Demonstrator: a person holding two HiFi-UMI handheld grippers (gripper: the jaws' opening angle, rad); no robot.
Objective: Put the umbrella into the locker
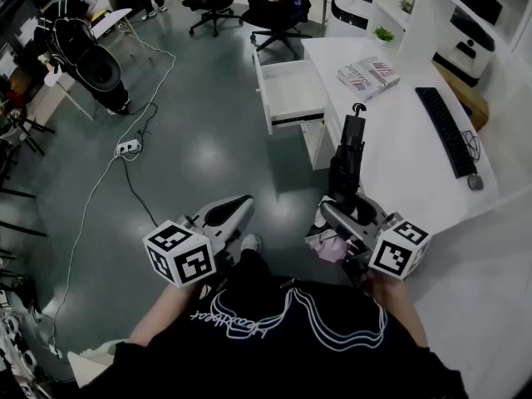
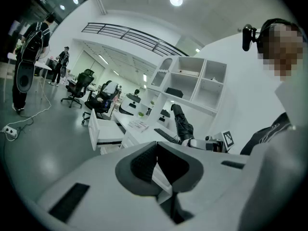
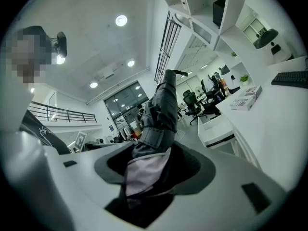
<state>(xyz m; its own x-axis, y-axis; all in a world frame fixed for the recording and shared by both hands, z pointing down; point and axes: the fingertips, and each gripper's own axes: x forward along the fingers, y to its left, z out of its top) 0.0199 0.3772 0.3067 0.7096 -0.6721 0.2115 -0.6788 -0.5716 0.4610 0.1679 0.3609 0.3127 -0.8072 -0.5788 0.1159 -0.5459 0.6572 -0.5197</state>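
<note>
A folded black umbrella with a pale pink lining sticks out forward from my right gripper, whose jaws are shut on its lower end. In the right gripper view the umbrella rises from between the pads, strap wrapped around it. It hovers at the desk's front edge, nearer me than the open white drawer. My left gripper hangs over the grey floor to the left, jaws shut with nothing in them. From the left gripper view I see the umbrella and the drawer.
The white desk carries a book, a keyboard and a mouse. Shelves stand behind it. A power strip and cable lie on the floor. A person with a backpack and office chairs are farther off.
</note>
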